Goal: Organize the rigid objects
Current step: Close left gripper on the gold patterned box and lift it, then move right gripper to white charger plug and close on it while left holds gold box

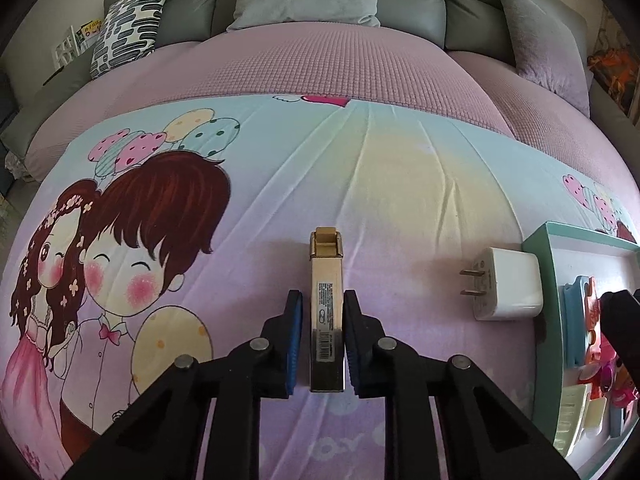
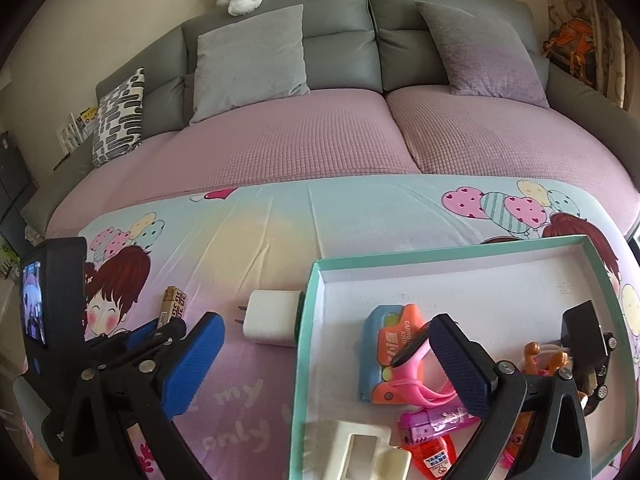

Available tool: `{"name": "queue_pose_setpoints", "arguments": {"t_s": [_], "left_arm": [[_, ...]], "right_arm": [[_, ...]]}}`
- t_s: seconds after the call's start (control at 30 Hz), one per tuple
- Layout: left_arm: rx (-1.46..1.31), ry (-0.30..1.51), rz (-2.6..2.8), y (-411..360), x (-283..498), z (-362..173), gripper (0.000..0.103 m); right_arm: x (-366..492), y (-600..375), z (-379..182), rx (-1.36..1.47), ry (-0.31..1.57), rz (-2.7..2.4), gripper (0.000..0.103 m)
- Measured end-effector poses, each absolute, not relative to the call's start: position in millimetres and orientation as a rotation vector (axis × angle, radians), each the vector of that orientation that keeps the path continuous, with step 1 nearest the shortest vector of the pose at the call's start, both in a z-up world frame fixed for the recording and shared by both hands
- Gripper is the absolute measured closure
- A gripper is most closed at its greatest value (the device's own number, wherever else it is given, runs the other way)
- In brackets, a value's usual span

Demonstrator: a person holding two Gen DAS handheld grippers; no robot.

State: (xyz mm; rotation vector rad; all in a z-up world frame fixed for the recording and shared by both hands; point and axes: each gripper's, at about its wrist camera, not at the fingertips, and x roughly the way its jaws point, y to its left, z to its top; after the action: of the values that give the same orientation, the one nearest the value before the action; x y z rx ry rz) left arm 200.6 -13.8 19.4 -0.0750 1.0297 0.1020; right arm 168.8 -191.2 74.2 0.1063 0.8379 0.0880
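The gold box (image 1: 327,312) lies on the cartoon sheet (image 1: 400,184), pointing away from the camera, with the left gripper (image 1: 326,344) closed on its sides, blue pads (image 1: 294,344) pressing it. Just right of it lies a white charger (image 1: 506,289), its back end at the wall of the teal tray (image 2: 316,280). The right gripper (image 2: 326,364) hangs wide open and empty, 1 finger over the tray's toys (image 2: 390,344), the other over the sheet.

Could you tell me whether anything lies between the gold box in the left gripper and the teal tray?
Yes: the white charger lies on the sheet between the gold box and the teal tray, against its near wall. The left gripper would need to lift over it.
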Motion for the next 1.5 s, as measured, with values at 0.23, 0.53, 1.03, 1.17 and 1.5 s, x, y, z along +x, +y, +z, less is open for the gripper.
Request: {"name": "queue_pose_setpoints", "arguments": {"t_s": [0.23,0.53,1.03,1.17,1.5], "left_arm": [[-0.115,1.033,0.164,22,191,17,0.083],[-0.181,1.032,0.179,50,184,14,0.083],[-0.269,1.011,0.144,64,181,11,0.083],[-0.284,1.007,0.139,66,180,12,0.083],[-0.303,1.002,0.130,68,179,13,0.083]], "right_arm": [[186,-164,74,0.049,0.877,0.164,0.000],[206,-144,68,0.067,0.970,0.277,0.015],[232,-126,57,-0.008,1.119,0.258,0.021],[237,-127,48,-0.013,1.157,0.226,0.023],[239,-115,40,-0.106,1.167,0.171,0.021]]}}
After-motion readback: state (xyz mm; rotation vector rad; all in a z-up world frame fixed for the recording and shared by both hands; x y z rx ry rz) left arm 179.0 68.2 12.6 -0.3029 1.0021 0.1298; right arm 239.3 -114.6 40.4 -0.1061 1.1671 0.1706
